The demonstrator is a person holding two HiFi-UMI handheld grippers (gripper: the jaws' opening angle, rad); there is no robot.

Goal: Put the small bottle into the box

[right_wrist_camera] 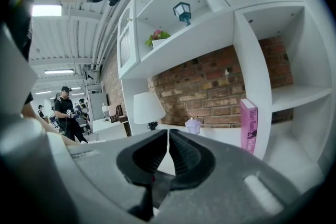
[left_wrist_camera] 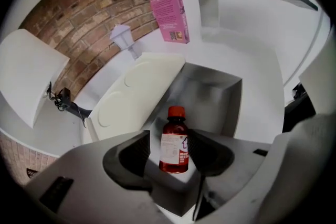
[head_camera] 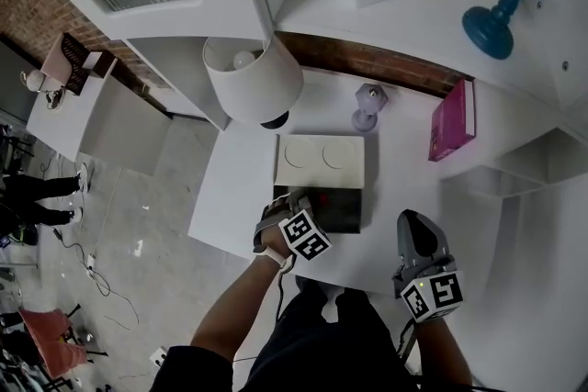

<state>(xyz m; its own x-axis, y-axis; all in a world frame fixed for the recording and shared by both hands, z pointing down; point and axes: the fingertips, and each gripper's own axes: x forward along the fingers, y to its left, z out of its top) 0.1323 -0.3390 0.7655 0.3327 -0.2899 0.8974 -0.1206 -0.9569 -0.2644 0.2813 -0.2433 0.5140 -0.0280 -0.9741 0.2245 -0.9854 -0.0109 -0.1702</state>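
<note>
Setting: white desk (head_camera: 413, 188) against a brick wall (head_camera: 367, 60), with white shelving above.
Small bottle (left_wrist_camera: 173, 147): red-brown body, red cap, white printed label; it stood upright.
Bottle location: inside the box (left_wrist_camera: 231, 107), at the corner nearest the left gripper (left_wrist_camera: 169, 139). Whether its base rested on the box floor could not be determined.
Left gripper: jaws were set narrowly apart on either side of the small bottle. In the left gripper view, a gap showed at the pad at the bottle's 9 o'clock. The pad at 3 o'clock met the bottle's edge.
Right gripper (right_wrist_camera: 168, 139): jaws were closed together with nothing between them. In the head view it was positioned at 4 o'clock from the box, well apart from it.
Box: open-topped and straight-walled, with a dark grey interior. The small bottle was the one item seen in it.
Cream panel (head_camera: 320, 159): flat, with two round recesses. It lay against the box edge at 12 o'clock.
Surroundings from the box: lamp shade (head_camera: 253, 73) at 11 o'clock, lilac lantern (head_camera: 369, 104) at 1 o'clock, pink book (head_camera: 452, 122) at 2 o'clock.
</note>
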